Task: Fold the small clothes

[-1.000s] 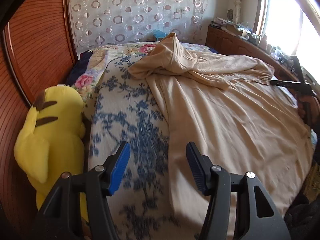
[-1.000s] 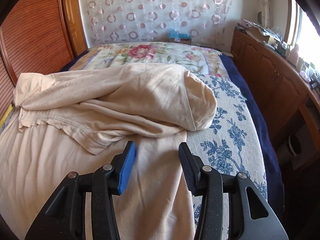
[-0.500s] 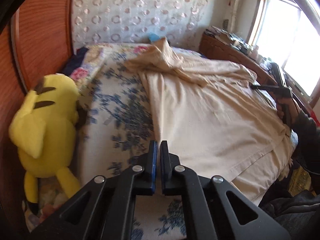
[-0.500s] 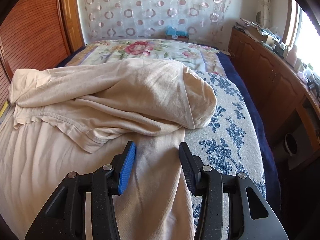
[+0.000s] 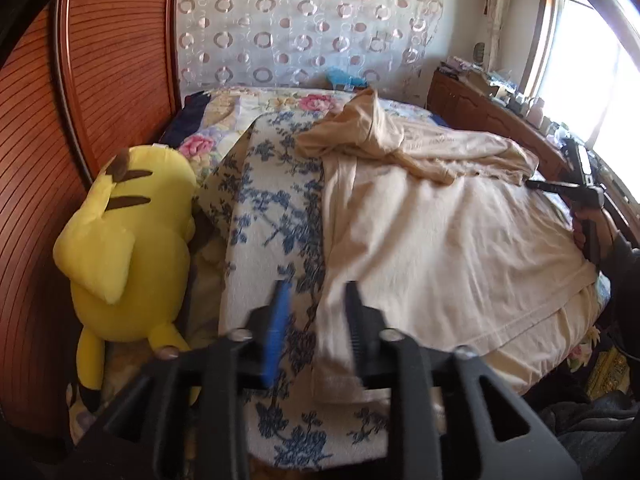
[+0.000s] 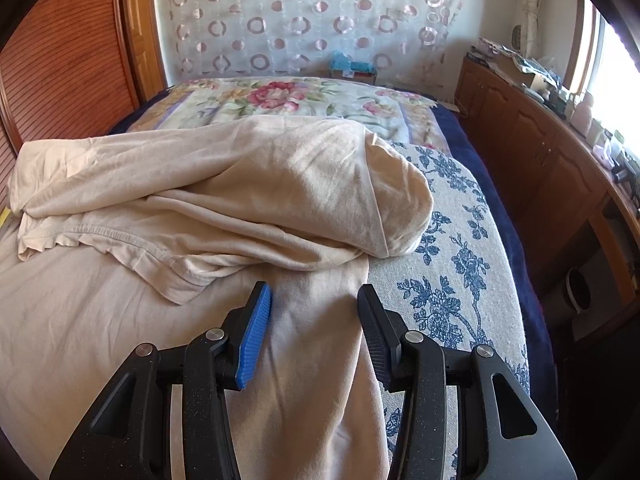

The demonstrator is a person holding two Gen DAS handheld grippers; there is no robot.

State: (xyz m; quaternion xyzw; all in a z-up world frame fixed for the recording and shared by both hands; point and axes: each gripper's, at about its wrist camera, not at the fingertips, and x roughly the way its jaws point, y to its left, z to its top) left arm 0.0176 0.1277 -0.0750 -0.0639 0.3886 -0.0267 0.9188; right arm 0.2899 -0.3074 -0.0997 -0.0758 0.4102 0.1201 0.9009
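Yellow plush toy (image 5: 124,240) lies far left against wooden headboard (image 5: 100,80). Beside it, blue-flowered cover (image 5: 264,216) on bed. Left gripper (image 5: 316,308) jaws apart, just been opening, nothing pinched, over edge of cream garment (image 5: 440,240). Garment spread flat, top part bunched. Right gripper (image 6: 314,308) jaws spread, nothing pinched, above garment strip (image 6: 320,320).

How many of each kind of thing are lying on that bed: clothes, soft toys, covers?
Beige garment: 1
Yellow plush toy: 1
Blue-flowered cover: 1
Pink-flowered cover: 1
Total: 4
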